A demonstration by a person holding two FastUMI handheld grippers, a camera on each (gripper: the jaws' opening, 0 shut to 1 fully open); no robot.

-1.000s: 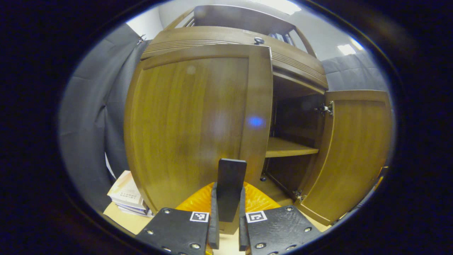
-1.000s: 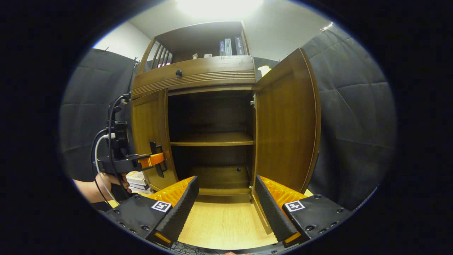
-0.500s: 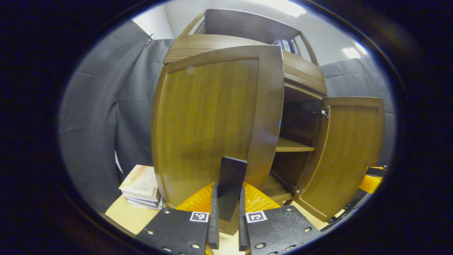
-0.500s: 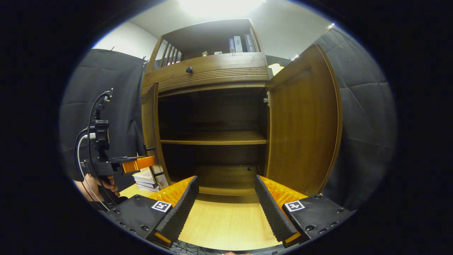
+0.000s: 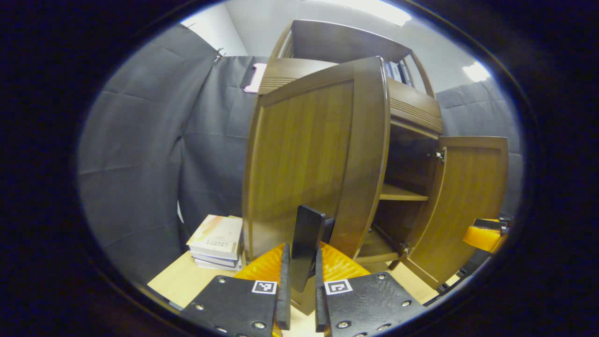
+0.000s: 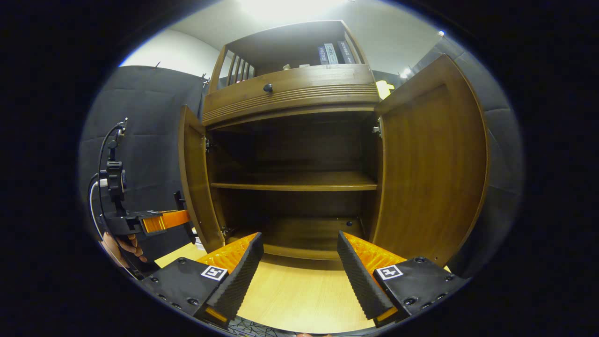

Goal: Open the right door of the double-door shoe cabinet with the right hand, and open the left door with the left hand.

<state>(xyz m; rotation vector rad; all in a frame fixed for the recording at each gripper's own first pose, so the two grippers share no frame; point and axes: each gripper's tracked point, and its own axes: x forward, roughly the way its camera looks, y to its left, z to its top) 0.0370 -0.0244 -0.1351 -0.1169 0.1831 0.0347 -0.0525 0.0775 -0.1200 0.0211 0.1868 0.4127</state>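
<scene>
The wooden shoe cabinet (image 6: 290,100) stands with both doors swung out. In the left gripper view the left door (image 5: 309,154) fills the middle, and my left gripper (image 5: 302,264) is shut on its flat dark handle (image 5: 306,234). The right door (image 5: 468,201) hangs open farther right. In the right gripper view the left door (image 6: 194,187) shows edge-on, with the left gripper (image 6: 186,217) at it, held by a hand (image 6: 124,243). The right door (image 6: 430,168) stands wide open. My right gripper (image 6: 299,248) is open over the table, apart from the cabinet and holding nothing.
Inside, a bare shelf (image 6: 295,180) crosses the dark cabinet. A drawer with a round knob (image 6: 267,87) sits above the doors, and books (image 6: 332,51) stand on top. A stack of books (image 5: 217,241) lies left of the cabinet on the light wooden table (image 6: 299,295).
The left door has swung further out with my left gripper still on its handle. My right gripper stays open in front of the cabinet, its view shifting slightly.
</scene>
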